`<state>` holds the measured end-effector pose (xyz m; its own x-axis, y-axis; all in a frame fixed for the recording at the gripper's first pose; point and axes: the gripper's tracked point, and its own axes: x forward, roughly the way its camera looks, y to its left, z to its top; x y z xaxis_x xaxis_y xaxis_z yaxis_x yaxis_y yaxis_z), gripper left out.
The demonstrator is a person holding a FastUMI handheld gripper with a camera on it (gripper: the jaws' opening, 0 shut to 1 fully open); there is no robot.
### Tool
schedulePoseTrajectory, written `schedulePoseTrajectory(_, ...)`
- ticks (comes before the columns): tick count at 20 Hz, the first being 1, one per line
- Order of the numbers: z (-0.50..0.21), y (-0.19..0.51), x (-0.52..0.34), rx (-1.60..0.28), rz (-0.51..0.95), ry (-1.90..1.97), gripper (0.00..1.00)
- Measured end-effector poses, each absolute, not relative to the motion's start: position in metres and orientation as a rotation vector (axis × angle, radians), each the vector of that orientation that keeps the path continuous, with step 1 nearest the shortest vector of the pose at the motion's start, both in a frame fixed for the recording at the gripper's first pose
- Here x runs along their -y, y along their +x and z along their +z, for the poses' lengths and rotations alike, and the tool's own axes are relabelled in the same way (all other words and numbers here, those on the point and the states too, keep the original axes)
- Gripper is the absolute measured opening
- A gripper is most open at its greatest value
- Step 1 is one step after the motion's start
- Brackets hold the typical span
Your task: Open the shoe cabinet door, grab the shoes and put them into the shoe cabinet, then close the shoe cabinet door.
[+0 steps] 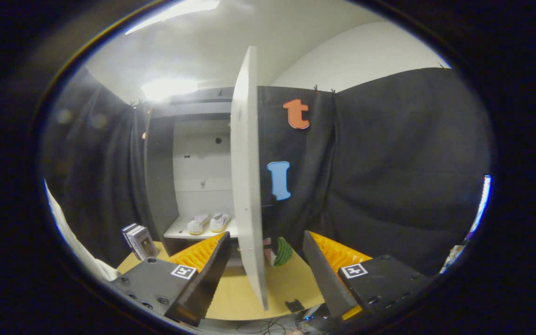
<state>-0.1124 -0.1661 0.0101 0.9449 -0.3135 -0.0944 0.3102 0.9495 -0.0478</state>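
Note:
The shoe cabinet point(158, 177) stands ahead with its white door point(247, 186) swung wide open, edge-on toward me. A pair of white shoes point(208, 222) sits side by side on the cabinet's lower shelf point(175, 231), beyond my left finger. My gripper point(265, 253) is open, and the door's lower edge stands between the two fingers without either finger pressing on it. Nothing is held.
The cabinet stands on a tan tabletop point(291, 284). A small stack of books point(138, 241) leans left of the cabinet. A green striped object point(281, 252) lies just right of the door's foot. Black cloth walls close in both sides.

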Motion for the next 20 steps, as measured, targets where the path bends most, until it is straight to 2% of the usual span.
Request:
schedulePoseTrajectory(3,0.018,-0.085,0.227,-0.085,-0.299,-0.035,0.96)
schedulePoseTrajectory(7,0.01,-0.014,0.265,-0.069,-0.221,-0.044,0.96)
schedulePoseTrajectory(14,-0.021,0.069,0.26,-0.1,-0.076,-0.029,0.96)
schedulePoseTrajectory(20,-0.029,0.085,0.237,-0.107,-0.021,-0.049,0.95)
